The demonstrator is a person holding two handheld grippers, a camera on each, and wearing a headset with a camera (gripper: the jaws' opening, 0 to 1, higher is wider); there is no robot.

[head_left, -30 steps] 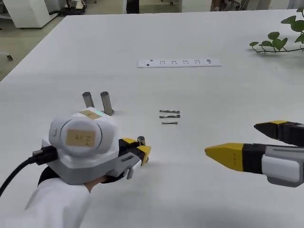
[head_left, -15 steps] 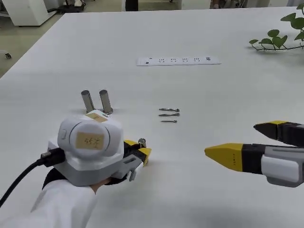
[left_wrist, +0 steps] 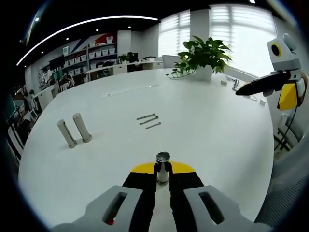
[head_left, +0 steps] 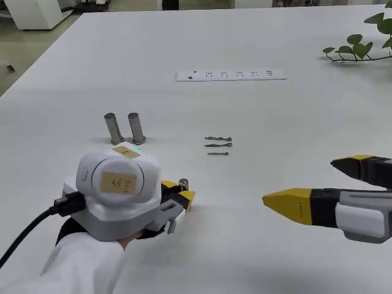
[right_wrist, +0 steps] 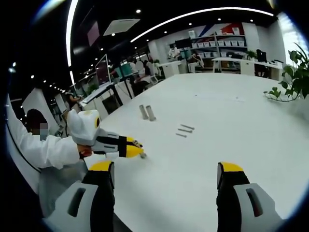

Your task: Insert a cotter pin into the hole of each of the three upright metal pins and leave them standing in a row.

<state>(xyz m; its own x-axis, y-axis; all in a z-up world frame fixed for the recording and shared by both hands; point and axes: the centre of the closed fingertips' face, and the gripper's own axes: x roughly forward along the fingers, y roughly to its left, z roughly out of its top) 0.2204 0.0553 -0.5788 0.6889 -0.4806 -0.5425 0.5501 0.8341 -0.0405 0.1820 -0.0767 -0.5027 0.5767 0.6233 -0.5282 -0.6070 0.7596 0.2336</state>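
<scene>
metal pin [left_wrist: 162, 166] is clamped upright on the white table [head_left: 294, 116] between the closed jaws of the left gripper [head_left: 179, 195], in front of the other two upright pins [head_left: 113, 127], which are set side by side. three cotter pins [head_left: 218, 146] are laid loose further right, none yet inserted, and the right gripper [head_left: 300, 182] is held well apart, jaws spread and empty. the first pin is judged to be steadied for insertion; next a cotter pin must be picked up and lined up with its hole, which cannot be made out.

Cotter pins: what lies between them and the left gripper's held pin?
Only bare table, from cotter pins to held metal pin, in the left gripper view.
</scene>
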